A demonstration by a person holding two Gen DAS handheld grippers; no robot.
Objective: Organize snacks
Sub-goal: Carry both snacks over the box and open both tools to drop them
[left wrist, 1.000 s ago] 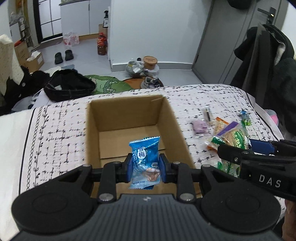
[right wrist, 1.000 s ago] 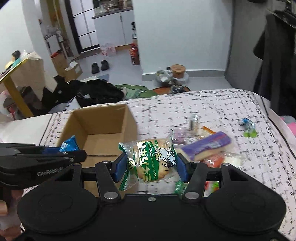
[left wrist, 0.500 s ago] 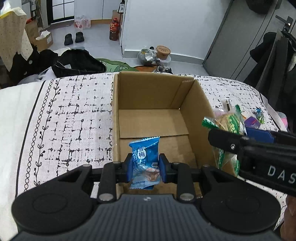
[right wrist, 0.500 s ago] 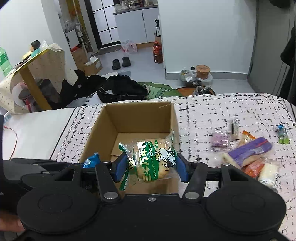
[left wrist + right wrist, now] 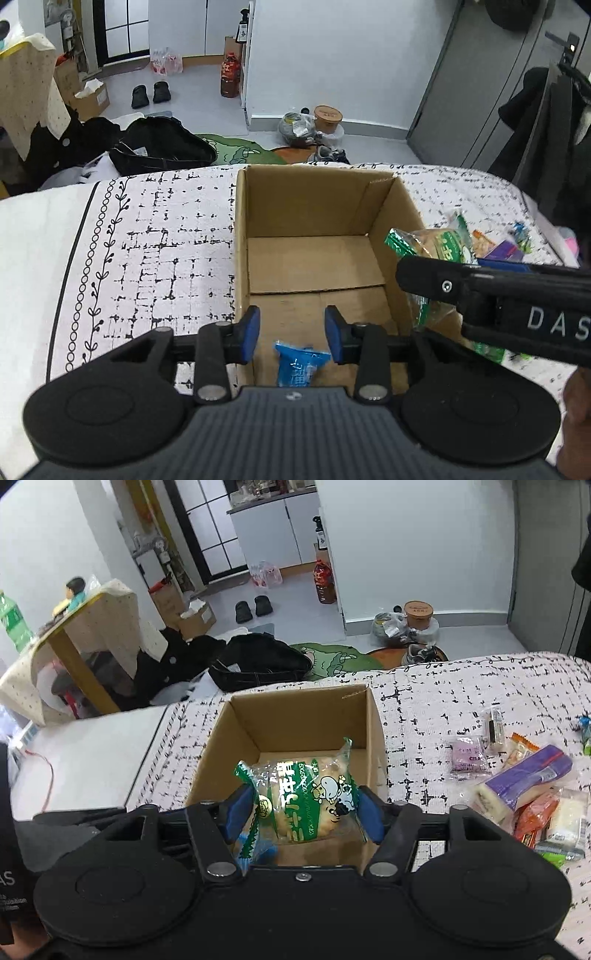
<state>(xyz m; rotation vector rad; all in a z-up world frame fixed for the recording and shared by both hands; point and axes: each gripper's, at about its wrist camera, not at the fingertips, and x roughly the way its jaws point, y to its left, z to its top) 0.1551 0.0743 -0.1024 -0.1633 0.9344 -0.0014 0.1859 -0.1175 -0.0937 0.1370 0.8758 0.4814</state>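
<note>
Left hand-held gripper [image 5: 291, 334] is opening, its small blue plastic packet [image 5: 300, 367] released below its pads in the open brown cardboard box [image 5: 314, 206]; right hand-held gripper [image 5: 301, 808], opening, has the green-printed cellophane biscuit pack [image 5: 306, 799] between its pads above the box; several loose wrapped snacks [image 5: 524, 786] lie right of it on the patterned bed cover [image 5: 461, 686], unsorted.

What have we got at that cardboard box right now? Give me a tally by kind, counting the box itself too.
cardboard box: 1
blue snack packet: 1
green snack packet: 1
Total: 3
</note>
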